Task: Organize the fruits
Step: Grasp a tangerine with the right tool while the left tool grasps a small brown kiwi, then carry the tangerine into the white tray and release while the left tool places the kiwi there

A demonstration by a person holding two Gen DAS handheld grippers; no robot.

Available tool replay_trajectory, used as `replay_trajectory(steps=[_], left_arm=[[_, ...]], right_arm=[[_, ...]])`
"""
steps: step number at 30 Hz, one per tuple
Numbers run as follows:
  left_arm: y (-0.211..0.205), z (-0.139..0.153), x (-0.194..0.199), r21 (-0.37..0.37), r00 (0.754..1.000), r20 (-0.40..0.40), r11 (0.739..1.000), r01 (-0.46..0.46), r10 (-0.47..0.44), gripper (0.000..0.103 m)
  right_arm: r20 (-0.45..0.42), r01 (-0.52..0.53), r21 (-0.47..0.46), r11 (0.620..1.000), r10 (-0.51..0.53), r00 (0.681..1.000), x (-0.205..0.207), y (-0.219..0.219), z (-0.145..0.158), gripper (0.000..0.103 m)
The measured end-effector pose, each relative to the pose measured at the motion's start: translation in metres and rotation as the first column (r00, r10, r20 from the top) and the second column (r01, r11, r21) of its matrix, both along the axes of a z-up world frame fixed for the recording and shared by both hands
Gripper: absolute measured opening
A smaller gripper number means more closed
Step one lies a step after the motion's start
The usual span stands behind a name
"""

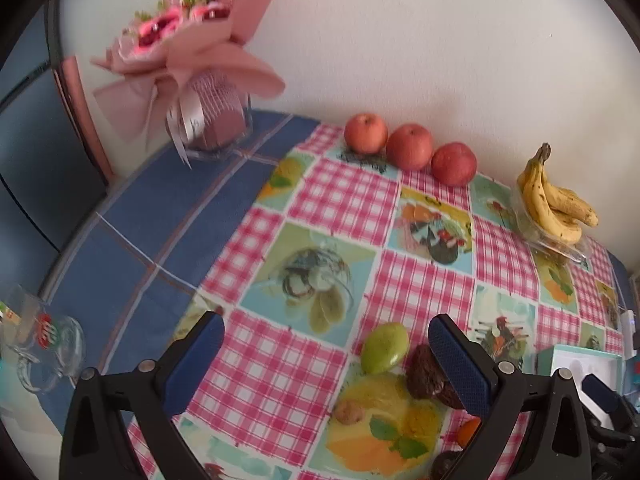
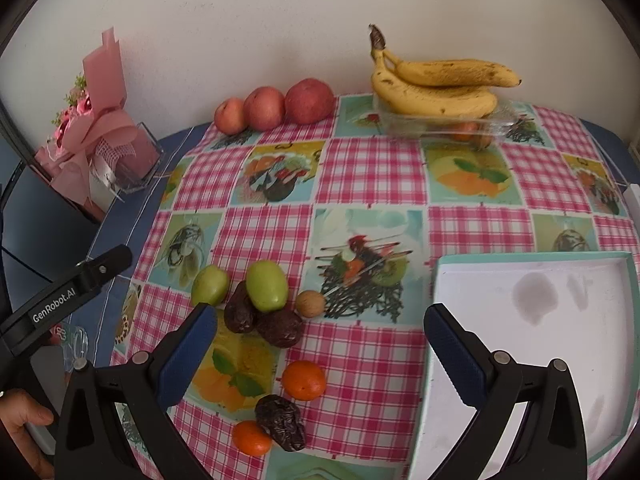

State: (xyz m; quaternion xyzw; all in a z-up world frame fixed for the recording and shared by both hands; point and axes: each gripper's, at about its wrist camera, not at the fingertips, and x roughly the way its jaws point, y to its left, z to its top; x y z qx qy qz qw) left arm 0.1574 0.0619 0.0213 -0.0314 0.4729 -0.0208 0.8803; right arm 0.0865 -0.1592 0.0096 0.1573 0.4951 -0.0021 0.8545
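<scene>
Checked tablecloth [image 2: 372, 172] with open cloth mid-table. Three apples [image 2: 276, 108] line the far wall edge; bananas [image 2: 436, 88] rest on a clear container [image 2: 448, 126]. White tray [image 2: 532, 320] lies at right. Small fruits [image 2: 264, 308] cluster near front, left of the tray. Left gripper [image 1: 326, 354] and right gripper [image 2: 320, 344] both gape wide, holding nothing above the cloth.

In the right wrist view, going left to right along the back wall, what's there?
Pink bouquet → three apples → bananas on a clear container.
</scene>
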Motion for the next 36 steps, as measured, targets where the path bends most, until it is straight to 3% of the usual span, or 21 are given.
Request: replay_trajectory(steps=[4,8,11,16,24,27,32,34,36], left_arm=[[-0.004,-0.016,0.000,-0.045,0.997,-0.071,0.998,0.036,-0.039,0.103],[-0.005,-0.036,0.000,-0.108,0.987,-0.151,0.994,0.035,-0.051,0.102],[-0.004,-0.050,-0.001,-0.126,0.979,-0.197,0.992,0.023,-0.048,0.099],[-0.004,-0.072,-0.004,-0.134,0.963,-0.263,0.991,0.017,-0.053,0.089],[-0.015,-0.095,-0.010,-0.154,0.940,-0.331,0.987,0.037,-0.087,0.066],[-0.016,-0.099,-0.012,-0.165,0.934,-0.344,0.986,0.037,-0.093,0.060],[-0.019,-0.101,-0.011,-0.167,0.934,-0.345,0.985,0.034,-0.091,0.042],[-0.019,-0.102,-0.011,-0.156,0.935,-0.344,0.987,0.033,-0.086,0.030],[-0.017,-0.102,-0.010,-0.158,0.936,-0.343,0.987,0.026,-0.079,0.028]], right_arm=[[-0.030,-0.025,0.023,0.999,0.026,0.999,0.002,0.007,-0.011,0.101],[-0.101,-0.061,0.026,0.998,0.064,0.993,0.004,0.019,-0.031,0.080],[-0.154,-0.069,0.014,0.998,0.070,0.986,0.003,0.025,-0.046,0.076],[-0.224,-0.080,0.059,0.995,0.091,0.970,0.000,0.030,-0.070,0.063],[-0.247,-0.087,0.057,0.995,0.098,0.964,-0.006,0.033,-0.079,0.038],[-0.246,-0.088,0.055,0.995,0.099,0.964,-0.006,0.034,-0.079,0.037],[-0.231,-0.086,0.055,0.995,0.096,0.968,-0.007,0.033,-0.073,0.037],[-0.222,-0.084,0.056,0.995,0.094,0.970,-0.008,0.032,-0.069,0.037],[-0.208,-0.082,0.059,0.995,0.093,0.974,-0.010,0.030,-0.064,0.037]])
